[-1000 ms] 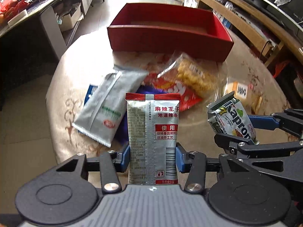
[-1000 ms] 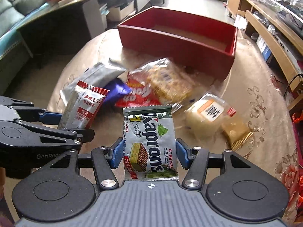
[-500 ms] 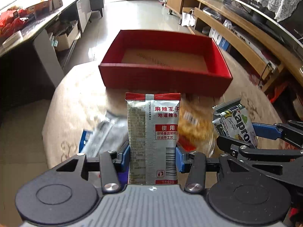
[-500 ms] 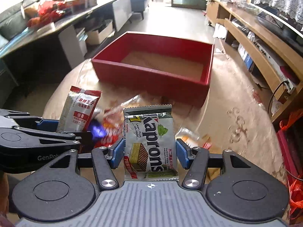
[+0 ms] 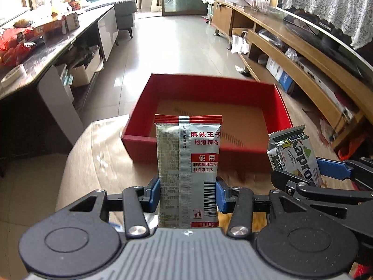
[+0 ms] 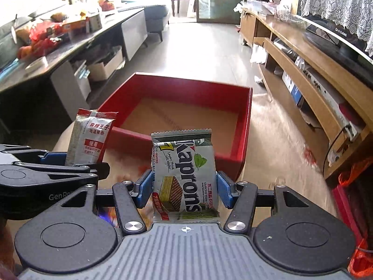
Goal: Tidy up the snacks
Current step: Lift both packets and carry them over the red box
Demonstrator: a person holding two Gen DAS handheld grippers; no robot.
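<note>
Your left gripper [image 5: 188, 192] pinches a silver foil spicy-strip sachet with a red top band and red Chinese lettering [image 5: 188, 163], its blue pads pressed against both side edges of the lower half. The sachet stands upright and its top covers the near wall of the red cardboard tray with a brown floor [image 5: 247, 88]. Your right gripper [image 6: 184, 190] clamps a silver and green Kaprons wafer packet [image 6: 184, 175] the same way, upright, pads on both sides, with its top edge across the tray's near wall.

The left wrist view shows the wafer packet [image 5: 295, 156] from the side, tilted, level with the tray's near right corner, and the right gripper [image 5: 326, 175] just beside your own. The right wrist view shows the sachet [image 6: 89, 140] leaning before the tray's near left corner, held by the left gripper [image 6: 58, 163]. That view alone shows the tray's right wall [image 6: 247, 126] full length.

Both packets sit short of the tray's near rim. The tray rests on a round table with a beige patterned cloth [image 5: 102, 154]; bare cloth lies left of the tray and the table edge curves away there. The tray's floor shows bare brown board.
</note>
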